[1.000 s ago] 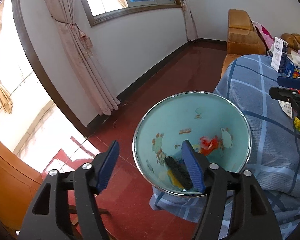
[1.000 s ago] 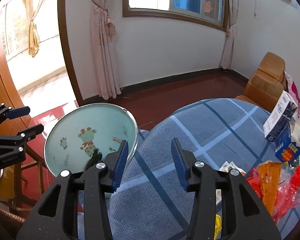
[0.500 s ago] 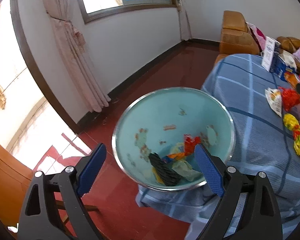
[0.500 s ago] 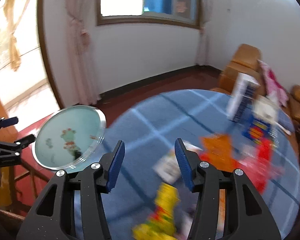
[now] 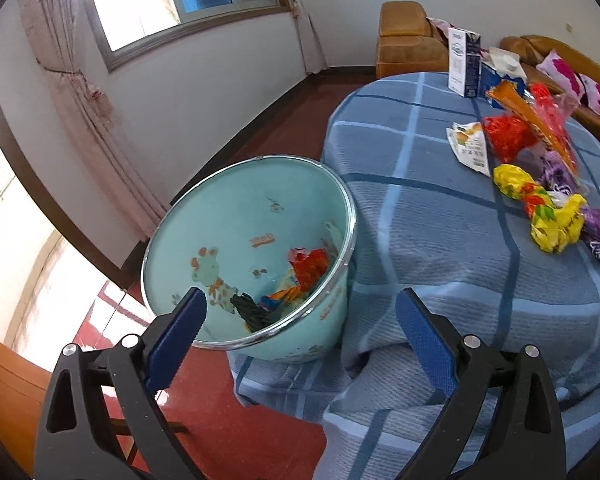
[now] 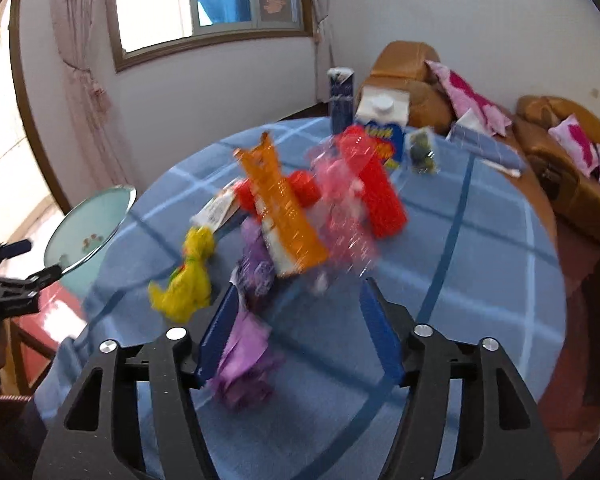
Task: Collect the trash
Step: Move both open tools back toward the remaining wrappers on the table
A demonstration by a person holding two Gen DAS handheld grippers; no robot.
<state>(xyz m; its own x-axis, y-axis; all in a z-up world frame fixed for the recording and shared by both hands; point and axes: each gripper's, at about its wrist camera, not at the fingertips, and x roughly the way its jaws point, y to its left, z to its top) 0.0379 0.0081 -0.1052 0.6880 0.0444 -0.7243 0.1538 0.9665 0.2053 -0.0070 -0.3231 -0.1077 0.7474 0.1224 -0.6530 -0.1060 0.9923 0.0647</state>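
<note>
A teal enamel bin (image 5: 220,216) stands beside the table and holds a red wrapper (image 5: 310,266) and a black piece (image 5: 252,312). My left gripper (image 5: 298,304) hovers in front of the bin, its jaws opening wide with nothing between them. On the blue checked cloth (image 5: 420,220) lie a yellow wrapper (image 5: 540,208), a red wrapper (image 5: 504,136) and an orange packet (image 5: 528,116). My right gripper (image 6: 300,288) hangs over the pile, its jaws opening. A purple wrapper (image 6: 244,364) lies by its left finger, not pinched. The right wrist view is blurred.
A dark blue carton (image 6: 341,96) and a white-topped carton (image 6: 380,132) stand at the table's far side. A brown sofa (image 6: 560,184) with pink cushions runs behind. The bin (image 6: 84,232) sits off the table's left edge, near the left gripper (image 6: 12,268). Red floor lies below.
The left gripper's jaws have spread wide and it has drawn back from over the bin toward the table. The right gripper has swung from the bin side to the trash pile, jaws widening.
</note>
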